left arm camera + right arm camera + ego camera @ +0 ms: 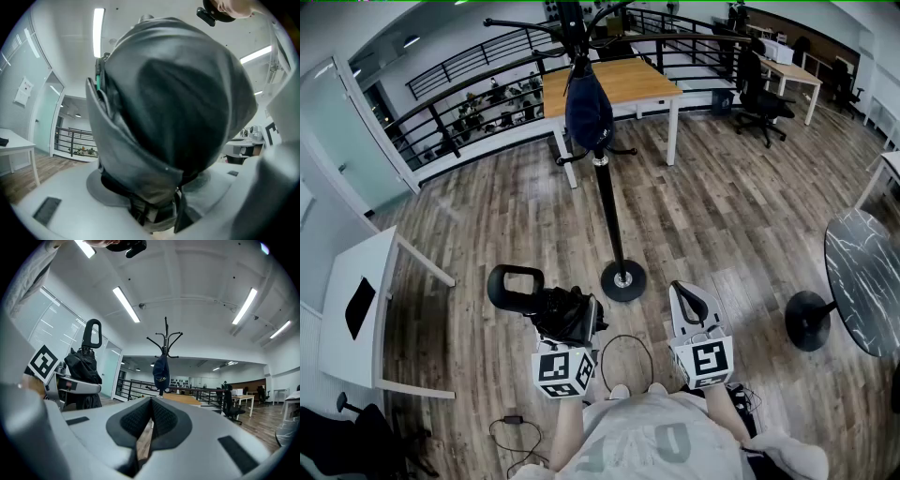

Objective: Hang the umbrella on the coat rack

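One coat rack stands ahead on the wooden floor, a dark blue cap hanging on it. Well short of it, the folded black umbrella sits clamped in the widely spread left tongs — the right tongs are closed and empty. This looks like the carrying step; next, the loop handle must reach a free hook.

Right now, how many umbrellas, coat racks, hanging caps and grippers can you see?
Umbrella: 1
Coat rack: 1
Dark blue cap: 1
Grippers: 2, the left gripper and the right gripper
Total: 5
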Motion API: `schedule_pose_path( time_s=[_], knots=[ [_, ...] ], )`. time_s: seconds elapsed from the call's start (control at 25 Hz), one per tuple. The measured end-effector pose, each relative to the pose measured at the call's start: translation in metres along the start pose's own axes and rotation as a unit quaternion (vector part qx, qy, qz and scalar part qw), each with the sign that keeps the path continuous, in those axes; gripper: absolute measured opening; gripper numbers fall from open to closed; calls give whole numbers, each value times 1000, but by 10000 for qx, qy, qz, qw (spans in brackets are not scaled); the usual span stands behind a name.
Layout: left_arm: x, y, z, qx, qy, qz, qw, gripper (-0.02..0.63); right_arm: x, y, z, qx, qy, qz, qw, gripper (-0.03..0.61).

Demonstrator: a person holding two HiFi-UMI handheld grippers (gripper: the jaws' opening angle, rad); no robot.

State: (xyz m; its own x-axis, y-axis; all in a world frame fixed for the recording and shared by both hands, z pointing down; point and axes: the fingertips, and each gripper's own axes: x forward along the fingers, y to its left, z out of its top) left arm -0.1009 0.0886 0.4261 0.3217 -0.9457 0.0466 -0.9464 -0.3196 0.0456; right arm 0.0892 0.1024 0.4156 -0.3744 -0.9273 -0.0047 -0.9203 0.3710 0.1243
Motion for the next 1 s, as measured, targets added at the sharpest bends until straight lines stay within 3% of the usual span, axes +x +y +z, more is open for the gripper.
schedule_pose_path(
  time_s=[0.56, 1.0],
  knots=[
    [3, -3, -9, -232, -39, 188, 9995, 281, -1, -15, -6, 103, -74, 112, 9999, 29],
    [0, -31, -24, -369, -100, 430, 9983, 281, -10, -31, -22, 327, -117, 510, 9981, 31]
  ],
)
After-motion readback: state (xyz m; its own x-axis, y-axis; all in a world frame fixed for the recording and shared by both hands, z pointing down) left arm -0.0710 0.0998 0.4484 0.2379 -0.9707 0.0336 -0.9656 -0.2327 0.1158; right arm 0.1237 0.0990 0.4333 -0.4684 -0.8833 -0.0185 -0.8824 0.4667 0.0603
